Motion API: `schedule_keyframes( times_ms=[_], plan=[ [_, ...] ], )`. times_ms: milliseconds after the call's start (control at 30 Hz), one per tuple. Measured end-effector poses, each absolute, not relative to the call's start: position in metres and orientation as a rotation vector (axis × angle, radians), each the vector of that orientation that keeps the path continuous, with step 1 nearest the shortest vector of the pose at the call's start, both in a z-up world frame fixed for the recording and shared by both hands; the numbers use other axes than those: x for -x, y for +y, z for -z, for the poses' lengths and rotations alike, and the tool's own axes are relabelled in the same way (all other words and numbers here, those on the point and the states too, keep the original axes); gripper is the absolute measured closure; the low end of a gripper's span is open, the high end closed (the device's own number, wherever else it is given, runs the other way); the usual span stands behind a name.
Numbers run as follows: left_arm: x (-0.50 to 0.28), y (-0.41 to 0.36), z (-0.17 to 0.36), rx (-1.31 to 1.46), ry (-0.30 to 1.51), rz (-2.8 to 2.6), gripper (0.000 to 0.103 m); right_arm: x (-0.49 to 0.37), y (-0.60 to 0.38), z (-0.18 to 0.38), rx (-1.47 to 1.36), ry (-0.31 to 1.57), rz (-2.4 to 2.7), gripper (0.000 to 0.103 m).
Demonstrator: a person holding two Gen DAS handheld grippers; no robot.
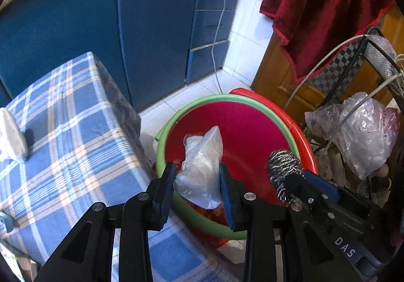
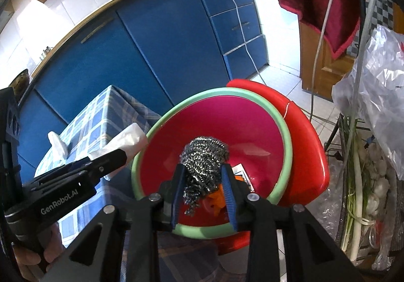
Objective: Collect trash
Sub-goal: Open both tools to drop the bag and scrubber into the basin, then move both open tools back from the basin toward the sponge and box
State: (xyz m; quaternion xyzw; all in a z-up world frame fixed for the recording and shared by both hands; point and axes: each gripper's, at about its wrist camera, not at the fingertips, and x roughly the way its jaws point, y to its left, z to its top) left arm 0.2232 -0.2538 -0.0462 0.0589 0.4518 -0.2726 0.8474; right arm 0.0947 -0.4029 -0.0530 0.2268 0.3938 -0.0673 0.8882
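Observation:
My left gripper [image 1: 197, 167] is shut on a crumpled whitish plastic bag [image 1: 202, 155], held over the near rim of a red bin with a green rim [image 1: 227, 98]. To its right, my right gripper [image 1: 296, 177] carries a steel wool scourer [image 1: 282, 168]. In the right wrist view the right gripper [image 2: 203, 167] grips the scourer [image 2: 204, 153] between its blue pads, above the bin [image 2: 286, 130]. Orange scraps [image 2: 217, 202] and a bit of paper [image 2: 240, 171] lie inside. The left gripper [image 2: 121, 155] shows at the left with the bag [image 2: 128, 139].
A table with a blue plaid cloth [image 1: 63, 130] stands left of the bin, a white object [image 1: 10, 135] on it. Blue cabinets [image 1: 151, 29] with a white cable [image 1: 219, 29] are behind. A wire rack with plastic bags [image 1: 358, 130] and spring onions [image 2: 353, 168] crowds the right.

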Motion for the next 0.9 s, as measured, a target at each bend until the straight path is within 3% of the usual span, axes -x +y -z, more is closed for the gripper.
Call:
schedule_keyframes(
  times_ms=[67,200,267,900],
  plan=[
    [-0.225,-0.257,0.047,-0.123,0.958,0.575,0.064,-0.095,-0.406,0.055,-0.484,0.819,0.149,0.066],
    [-0.227,-0.256,0.047,-0.107,0.963,0.571,0.049,-0.095,-0.413,0.058,-0.513,0.818,0.149,0.065],
    [-0.227,-0.255,0.046,-0.104,0.966,0.566,0.049,-0.094,-0.415,0.058,-0.518,0.813,0.153,0.059],
    [-0.207,-0.193,0.016,-0.015,0.925,0.483,0.048,-0.08,-0.383,0.03,-0.501,0.763,0.076,0.048]
  ],
)
